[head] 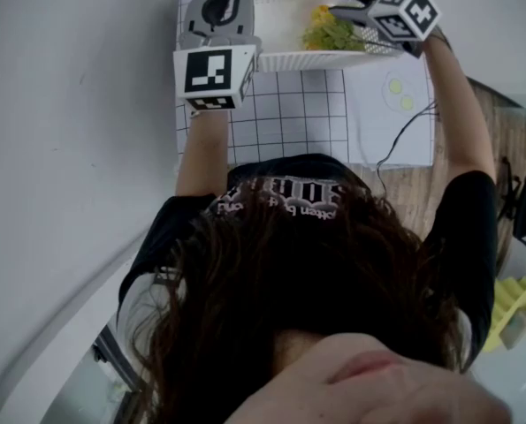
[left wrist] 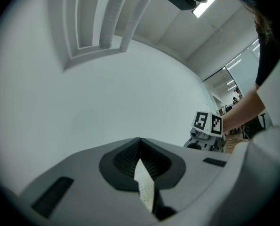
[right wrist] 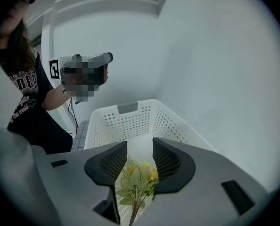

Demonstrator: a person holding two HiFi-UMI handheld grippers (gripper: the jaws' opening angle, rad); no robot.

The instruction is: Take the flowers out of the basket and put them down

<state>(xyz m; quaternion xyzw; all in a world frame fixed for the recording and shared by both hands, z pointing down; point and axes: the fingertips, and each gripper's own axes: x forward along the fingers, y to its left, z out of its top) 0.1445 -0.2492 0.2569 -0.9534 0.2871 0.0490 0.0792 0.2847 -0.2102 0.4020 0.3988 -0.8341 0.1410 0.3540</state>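
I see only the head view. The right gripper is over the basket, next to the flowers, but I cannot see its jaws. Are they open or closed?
Observer: Open. The right gripper view shows the right gripper with its jaws apart. The flowers show in the gap, and the pads do not press on them.
Operator: Does the left gripper hold something?
Observer: Yes. In the left gripper view the left gripper is shut on a white perforated wall of the basket.
Operator: What is on the far wall of the basket?
Observer: A grey handle at the rim, seen in the right gripper view.
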